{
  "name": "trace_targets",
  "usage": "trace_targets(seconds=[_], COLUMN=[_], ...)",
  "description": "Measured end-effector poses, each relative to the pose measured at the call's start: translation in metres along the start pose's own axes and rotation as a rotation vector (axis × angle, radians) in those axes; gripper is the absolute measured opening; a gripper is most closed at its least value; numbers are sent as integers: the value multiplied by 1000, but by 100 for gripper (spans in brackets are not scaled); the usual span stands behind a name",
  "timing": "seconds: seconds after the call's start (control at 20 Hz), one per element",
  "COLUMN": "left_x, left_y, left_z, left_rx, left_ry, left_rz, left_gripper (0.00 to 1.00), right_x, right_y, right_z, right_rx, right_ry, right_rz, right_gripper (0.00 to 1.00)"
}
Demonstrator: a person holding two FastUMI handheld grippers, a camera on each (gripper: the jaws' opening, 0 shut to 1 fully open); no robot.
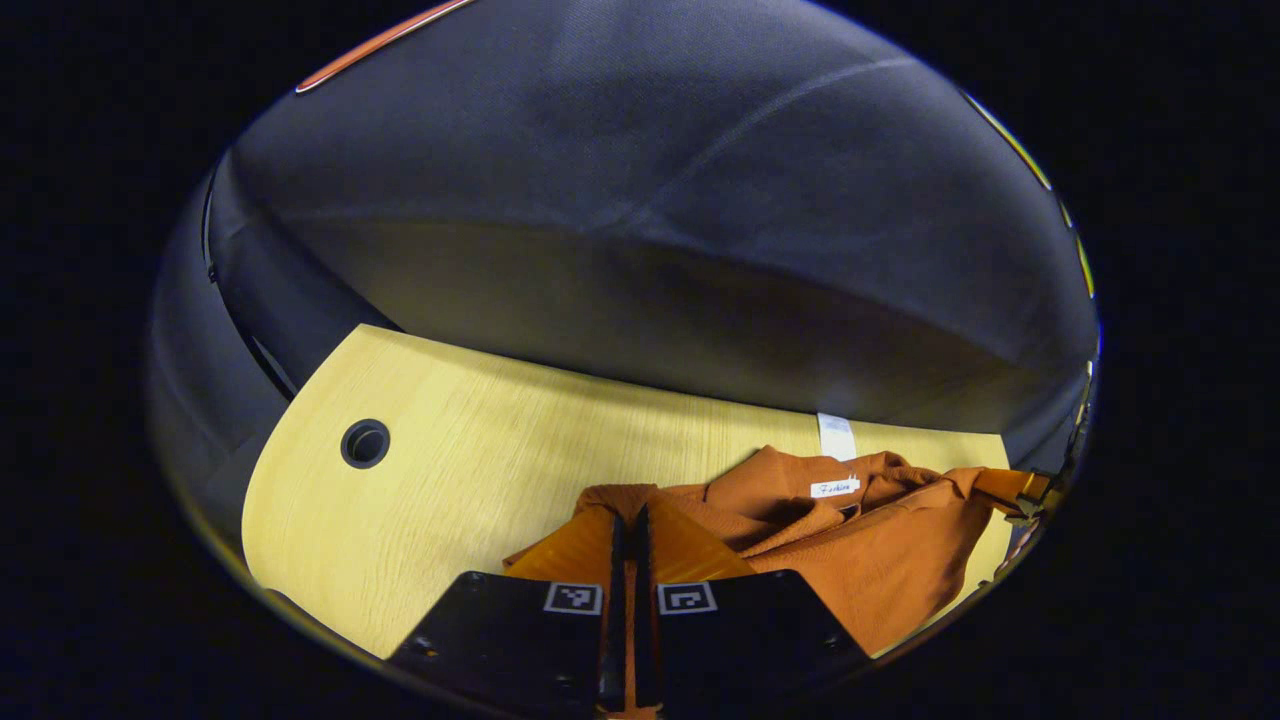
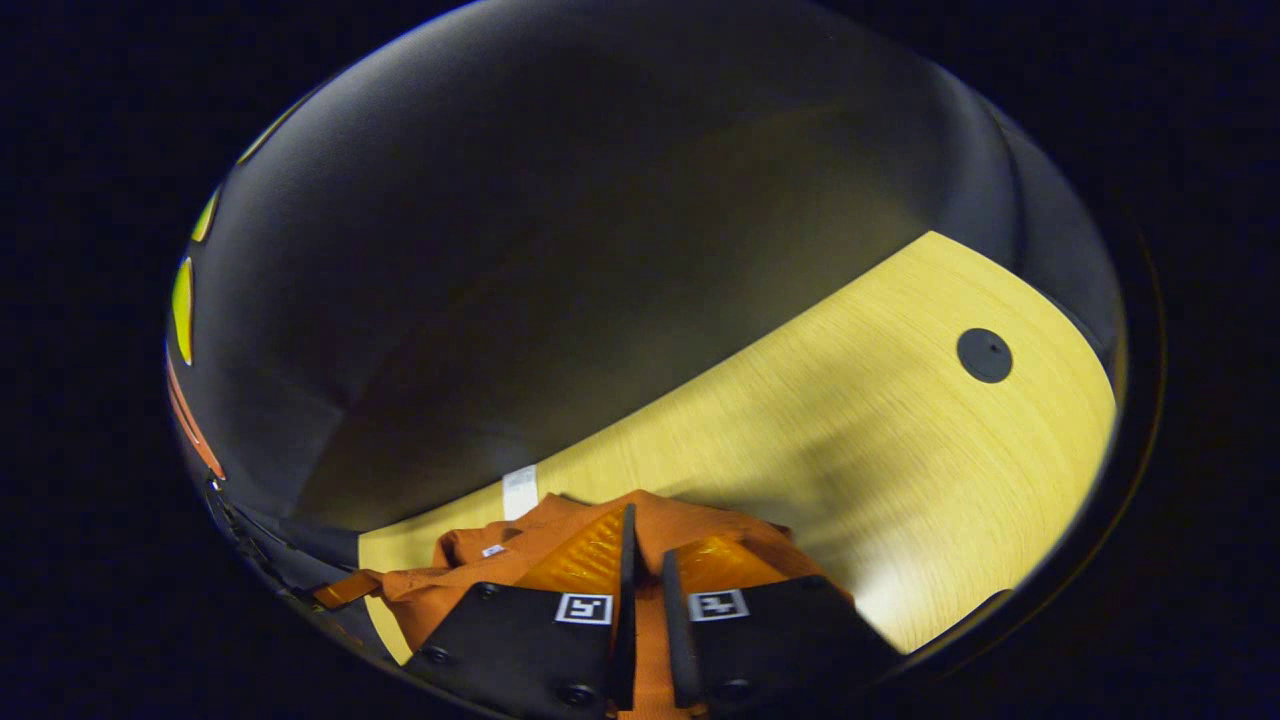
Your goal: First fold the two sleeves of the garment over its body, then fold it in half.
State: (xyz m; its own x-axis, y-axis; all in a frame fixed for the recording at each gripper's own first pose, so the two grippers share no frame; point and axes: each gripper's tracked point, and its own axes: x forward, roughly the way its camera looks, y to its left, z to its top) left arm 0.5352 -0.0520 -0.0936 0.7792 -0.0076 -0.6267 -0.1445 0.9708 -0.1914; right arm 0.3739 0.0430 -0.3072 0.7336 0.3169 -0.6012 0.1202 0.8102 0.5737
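An orange garment (image 1: 870, 550) lies bunched on the light wooden table (image 1: 480, 460), its white neck label (image 1: 835, 488) facing up. My left gripper (image 1: 628, 515) is shut on a fold of the garment's cloth, and a strip of cloth shows between its fingers. In the right gripper view the same garment (image 2: 690, 520) is heaped at the bottom, and my right gripper (image 2: 646, 535) is shut on its cloth the same way. The other gripper's finger (image 1: 1020, 490) shows at the garment's far right end. The sleeves cannot be told apart in the heap.
A white strip of tape (image 1: 836, 435) is stuck at the table's back edge, behind the garment. A round cable hole (image 1: 365, 443) sits in the table at the left; another hole (image 2: 984, 355) sits at the right. Bare table (image 2: 900, 450) stretches beside the garment. The booth's dark cloth wall stands behind.
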Motion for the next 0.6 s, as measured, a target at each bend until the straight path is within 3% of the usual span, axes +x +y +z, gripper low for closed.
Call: trace_targets(seconds=[0.05, 0.1, 0.2, 0.25, 0.3, 0.45, 0.5, 0.6], left_x=[-2, -5, -10, -11, -13, -33, -42, -68], left_y=[-7, -13, -20, -16, -12, -17, -13, -5], left_z=[3, 6, 7, 6, 5, 7, 12, 23], left_rx=[-20, -42, -62, -48, -39, -84, -99, -98], left_ry=[-15, -28, -27, -14, -11, -7, -25, -86], left_rz=[-33, -62, -89, -73, -51, -44, -29, 7], left_gripper=[8, 10, 21, 55, 46, 97, 88, 91], right_x=[-5, -8, -17, -21, -26, -51, -68, -95], right_y=[4, 8, 15, 16, 21, 39, 46, 50], right_z=[4, 9, 17, 21, 25, 35, 40, 52], right_rx=[-17, -35, -86, -128, -167, -241, -260, -339], right_ry=[-12, -25, -48, -58, -71, -113, -132, -182], right_rz=[7, 8, 10, -1, 7, 23, 23, 3], right_gripper=[37, 31, 63, 79, 80, 82, 91, 95])
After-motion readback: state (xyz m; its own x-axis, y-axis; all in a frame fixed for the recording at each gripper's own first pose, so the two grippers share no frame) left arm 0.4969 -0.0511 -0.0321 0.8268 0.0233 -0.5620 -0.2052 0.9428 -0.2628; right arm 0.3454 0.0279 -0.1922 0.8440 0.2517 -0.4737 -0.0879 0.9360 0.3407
